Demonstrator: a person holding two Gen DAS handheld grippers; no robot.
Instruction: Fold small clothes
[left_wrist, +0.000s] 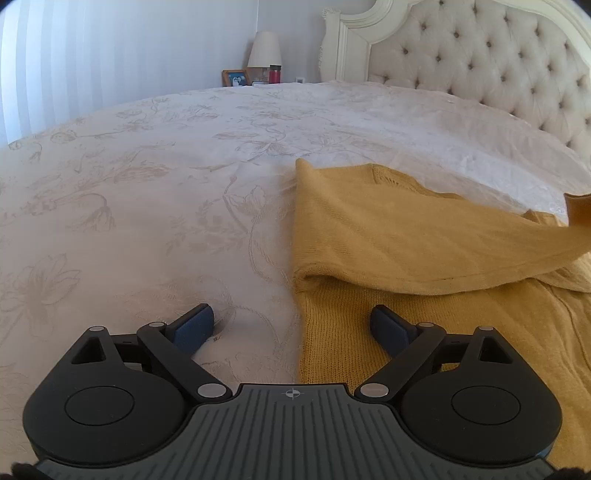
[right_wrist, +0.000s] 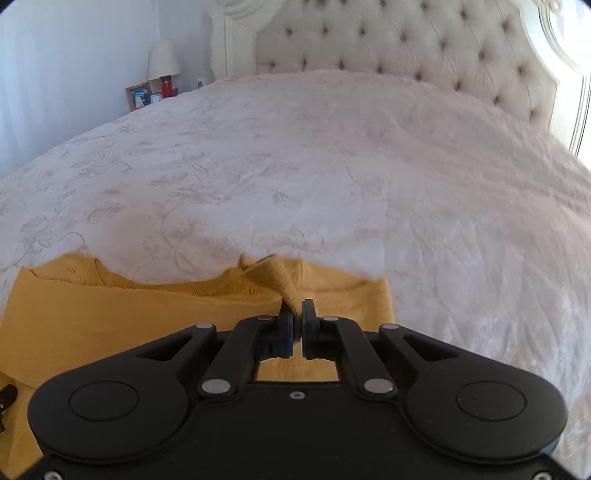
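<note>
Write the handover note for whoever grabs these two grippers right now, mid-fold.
Right gripper: shut, pinching a peak of the yellow knit sweater at its far edge.
Left gripper: open, holding nothing, low over the sweater's left edge, one finger over the bedspread, the other over the knit.
Sweater lies on the bed; one part is already laid across the body as a flap.
Left to do: carry the pinched part over, flatten, finish the remaining folds.

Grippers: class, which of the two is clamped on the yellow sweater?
The right gripper: its jaws are shut on a pinch of the yellow sweater. The left gripper stands wide open, gripping nothing.
</note>
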